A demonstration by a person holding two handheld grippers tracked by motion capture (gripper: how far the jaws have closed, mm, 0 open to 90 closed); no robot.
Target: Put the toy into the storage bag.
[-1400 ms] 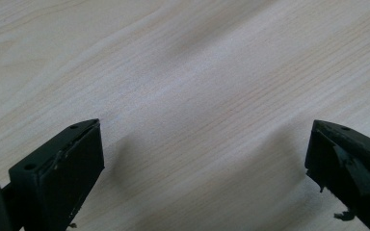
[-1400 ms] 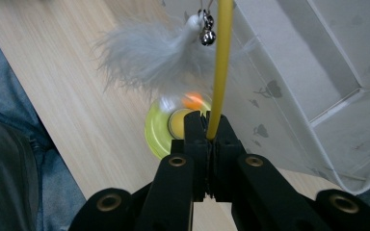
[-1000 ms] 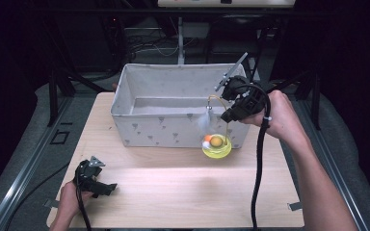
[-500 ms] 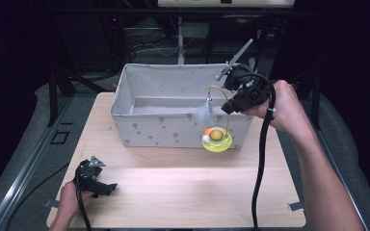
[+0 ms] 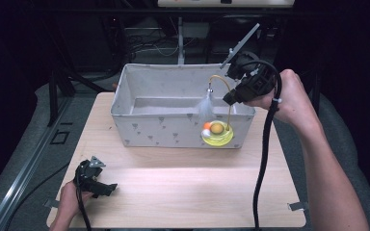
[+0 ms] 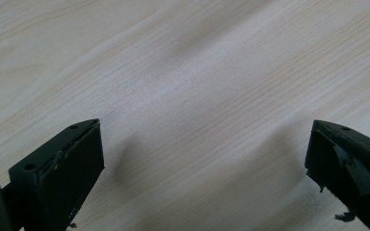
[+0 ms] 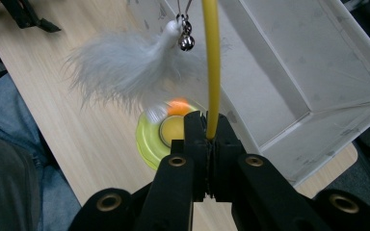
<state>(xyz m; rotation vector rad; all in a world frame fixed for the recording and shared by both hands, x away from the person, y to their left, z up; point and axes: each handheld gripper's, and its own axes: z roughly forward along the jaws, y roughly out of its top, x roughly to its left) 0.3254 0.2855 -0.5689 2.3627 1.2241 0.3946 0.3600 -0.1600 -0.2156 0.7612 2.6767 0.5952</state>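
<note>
Holding the cat toy (image 5: 217, 130) by its yellow wand (image 7: 212, 67), my right claw (image 7: 207, 139) was clamped tight so the feather (image 7: 120, 72) dangled free, base just in front of the fabric bin (image 5: 173, 127). Left claw (image 5: 96, 180) sat wide and empty on the counter (image 5: 183, 187).

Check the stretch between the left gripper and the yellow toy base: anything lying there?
Nothing: in the high view only bare wooden table lies between the left gripper and the yellow toy base, which hangs from the right gripper in front of the bin.
</note>
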